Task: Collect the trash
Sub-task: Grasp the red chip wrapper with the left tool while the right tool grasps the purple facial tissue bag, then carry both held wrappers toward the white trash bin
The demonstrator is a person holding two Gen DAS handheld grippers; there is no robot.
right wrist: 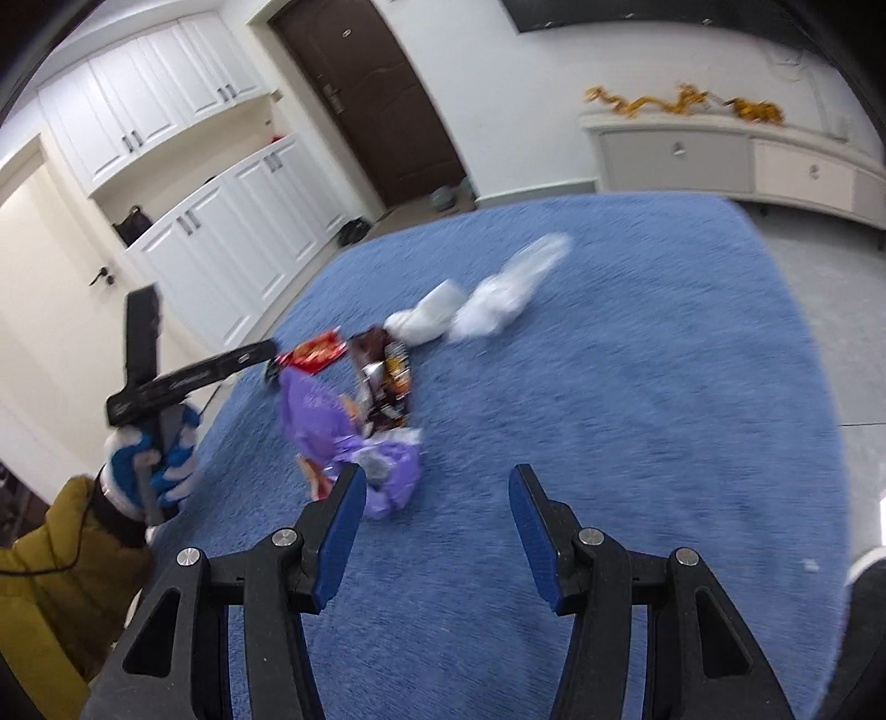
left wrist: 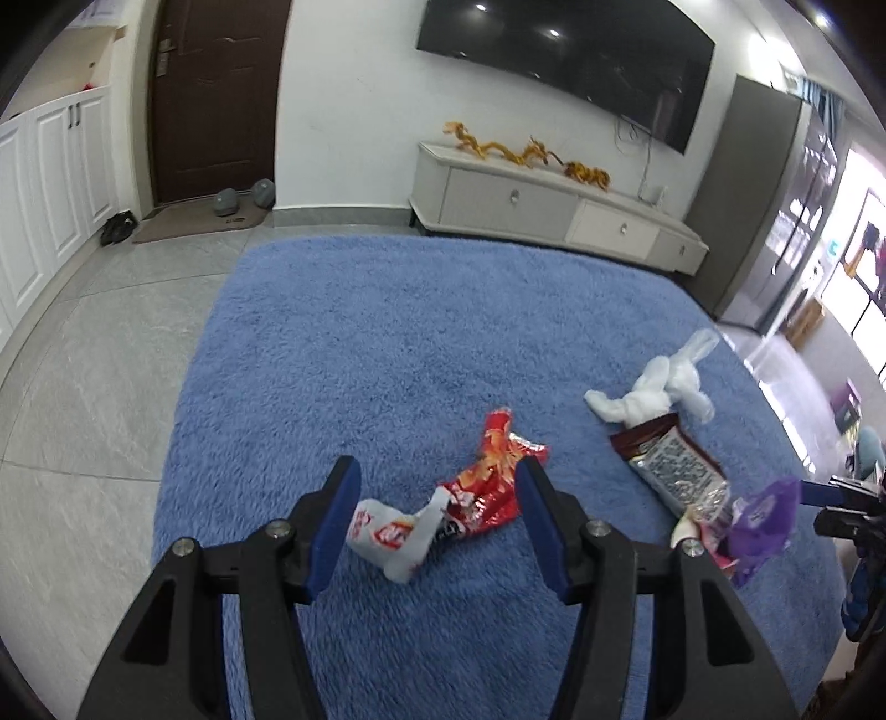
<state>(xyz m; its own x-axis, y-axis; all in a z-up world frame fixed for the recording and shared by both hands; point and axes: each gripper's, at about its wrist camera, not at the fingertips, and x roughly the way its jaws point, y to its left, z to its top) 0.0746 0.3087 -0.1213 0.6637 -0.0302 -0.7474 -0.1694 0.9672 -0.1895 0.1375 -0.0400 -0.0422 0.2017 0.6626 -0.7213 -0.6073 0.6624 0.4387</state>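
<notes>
I am holding my left claw [left wrist: 437,518] released above the blue rug [left wrist: 387,343], its blue pads standing wide with nothing pressed between them. In the gap, lying on the rug, are a crumpled white wrapper [left wrist: 387,534] with red print at about 7 o'clock and a red snack bag [left wrist: 490,476] at about 1 o'clock, the two touching each other. The red bag's edge is showing just beside my right-hand pad; I cannot tell whether it is touching.

Further out at 2 o'clock, a white plastic bag [left wrist: 659,387] is lying bunched on the rug, and a brown and silver wrapper [left wrist: 673,462] is touching its near end. At 3 o'clock a purple wrapper [left wrist: 764,520] is sitting right beside the tip of my other claw.

In the right wrist view, my right claw [right wrist: 437,518] is also released, pads apart over bare rug. The purple wrapper [right wrist: 360,443] is lying at 10 o'clock, its lower end just beside my left-hand pad. Beyond it the brown wrapper [right wrist: 387,376], the red bag [right wrist: 313,351] and the white bag [right wrist: 498,299] are trailing away toward 12 o'clock. My gloved left hand [right wrist: 149,459] is showing at 9 o'clock.

Around the rug: grey floor tiles [left wrist: 94,354], white cupboards [left wrist: 50,183], a dark door [left wrist: 216,99] and a low cabinet [left wrist: 554,205] under a wall screen [left wrist: 570,50].
</notes>
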